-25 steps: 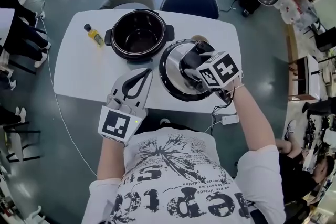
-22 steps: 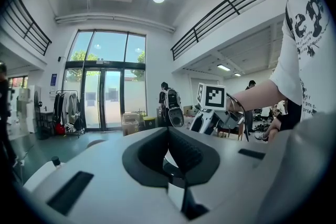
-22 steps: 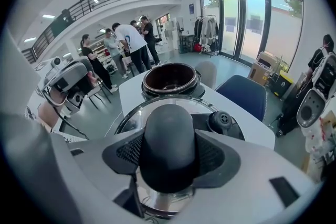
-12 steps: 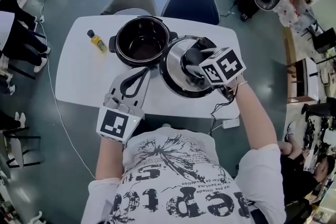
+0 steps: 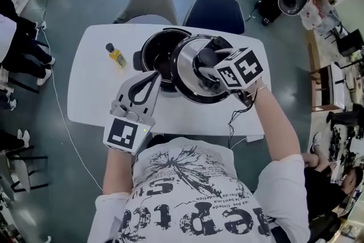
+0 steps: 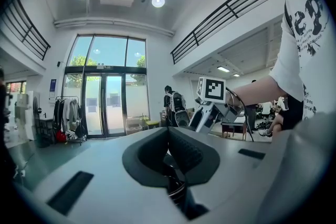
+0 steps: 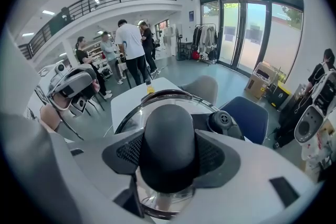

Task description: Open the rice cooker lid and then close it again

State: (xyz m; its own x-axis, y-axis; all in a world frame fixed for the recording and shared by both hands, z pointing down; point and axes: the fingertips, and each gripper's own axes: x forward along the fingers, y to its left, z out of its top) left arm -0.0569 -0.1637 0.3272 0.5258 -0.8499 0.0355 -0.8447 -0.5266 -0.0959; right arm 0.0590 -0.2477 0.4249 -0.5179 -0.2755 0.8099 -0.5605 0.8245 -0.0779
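Observation:
The black rice cooker pot (image 5: pixel 151 54) stands uncovered on the white table (image 5: pixel 91 94). Its round steel-and-glass lid (image 5: pixel 183 68) hangs tilted over the pot's right side. My right gripper (image 5: pixel 207 69) is shut on the lid's black knob (image 7: pixel 169 136), which fills the gap between the jaws in the right gripper view (image 7: pixel 170 157). My left gripper (image 5: pixel 151 79) hovers just in front of the pot, pointing level, with its tips together and nothing between them (image 6: pixel 169 131). The right gripper's marker cube (image 6: pixel 211 89) shows beyond it.
A small yellow bottle (image 5: pixel 117 56) stands left of the pot. A blue chair (image 5: pixel 215 11) and a grey chair (image 5: pixel 149 3) sit behind the table. A cable with an adapter (image 5: pixel 250 136) hangs off the near right edge. Several people stand in the background.
The right gripper has carried the lid away from the table's near right part toward the pot, and it now overlaps the rim. The left gripper has moved forward toward the pot.

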